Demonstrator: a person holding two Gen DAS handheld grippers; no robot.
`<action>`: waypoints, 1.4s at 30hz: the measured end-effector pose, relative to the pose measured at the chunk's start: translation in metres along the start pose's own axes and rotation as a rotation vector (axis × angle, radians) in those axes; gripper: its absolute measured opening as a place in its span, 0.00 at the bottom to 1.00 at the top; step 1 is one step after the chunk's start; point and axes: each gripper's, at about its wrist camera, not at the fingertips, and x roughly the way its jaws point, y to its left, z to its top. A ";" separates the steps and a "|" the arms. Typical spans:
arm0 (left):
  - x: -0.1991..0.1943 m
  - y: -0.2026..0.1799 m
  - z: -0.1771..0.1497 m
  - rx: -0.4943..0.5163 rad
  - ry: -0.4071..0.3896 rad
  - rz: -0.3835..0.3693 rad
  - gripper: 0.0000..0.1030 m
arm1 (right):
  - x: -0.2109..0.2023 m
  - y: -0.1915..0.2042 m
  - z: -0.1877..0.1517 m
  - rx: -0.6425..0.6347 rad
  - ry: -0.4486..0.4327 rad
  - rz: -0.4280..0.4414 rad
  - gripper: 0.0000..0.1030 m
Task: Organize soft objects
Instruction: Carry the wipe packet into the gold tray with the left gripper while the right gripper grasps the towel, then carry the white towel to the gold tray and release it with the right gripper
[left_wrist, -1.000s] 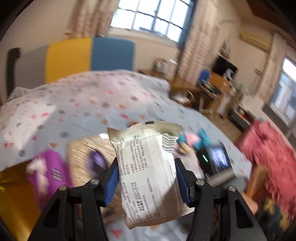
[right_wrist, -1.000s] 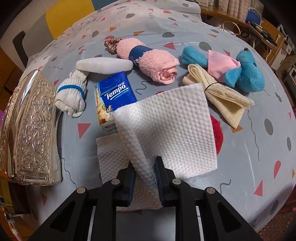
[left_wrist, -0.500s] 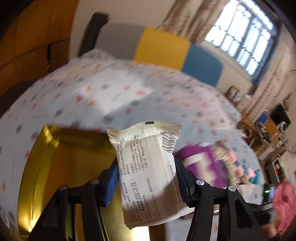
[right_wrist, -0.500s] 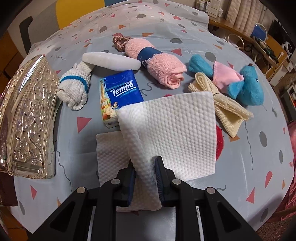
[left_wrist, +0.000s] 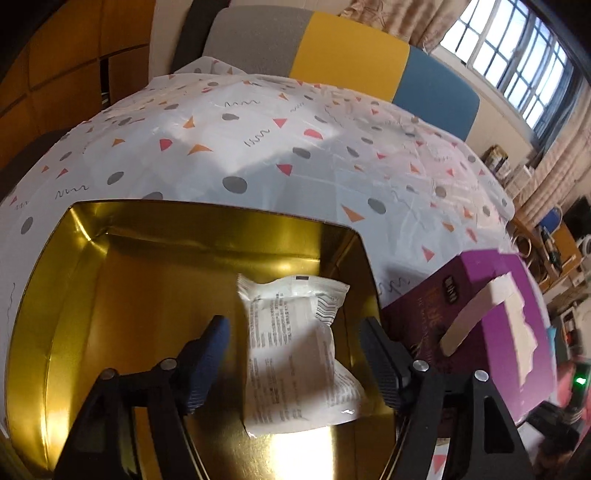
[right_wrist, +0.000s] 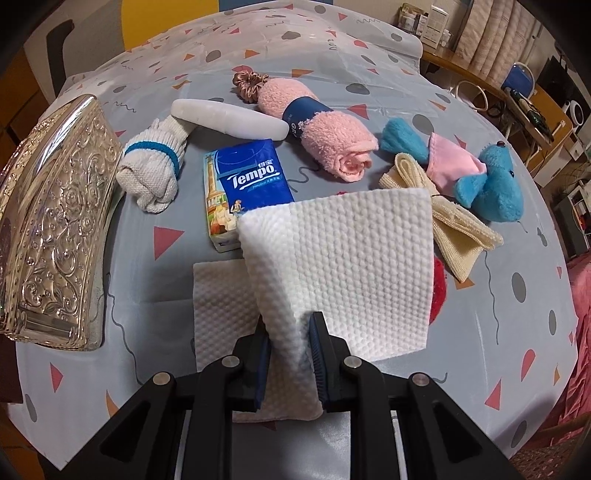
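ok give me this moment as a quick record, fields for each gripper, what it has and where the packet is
left gripper: open, jaws spread apart, holding nothing
white packet: between the open jaws, over or in the gold tin; contact unclear
right gripper: shut on white cloth, lifted over the table
second cloth: flat on the tablecloth
waiting on table: Tempo pack, pink towel roll, blue plush

Daylight from the window (left_wrist: 524, 55) falls in bright patches on the tablecloth (left_wrist: 258, 147) below it and throws hard glare off the gold tin (left_wrist: 110, 295), whose packet (left_wrist: 295, 350) looks slightly smeared, while both fisheye views bend and darken toward their corners.
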 end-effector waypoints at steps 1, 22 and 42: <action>-0.004 0.000 -0.002 0.001 -0.009 0.011 0.72 | 0.000 0.000 0.001 -0.003 0.000 -0.001 0.19; -0.106 -0.003 -0.073 0.040 -0.130 -0.024 0.76 | -0.041 -0.029 0.004 0.148 -0.090 0.428 0.08; -0.129 -0.011 -0.100 0.124 -0.179 0.018 0.76 | -0.146 0.027 0.066 0.126 -0.295 0.616 0.08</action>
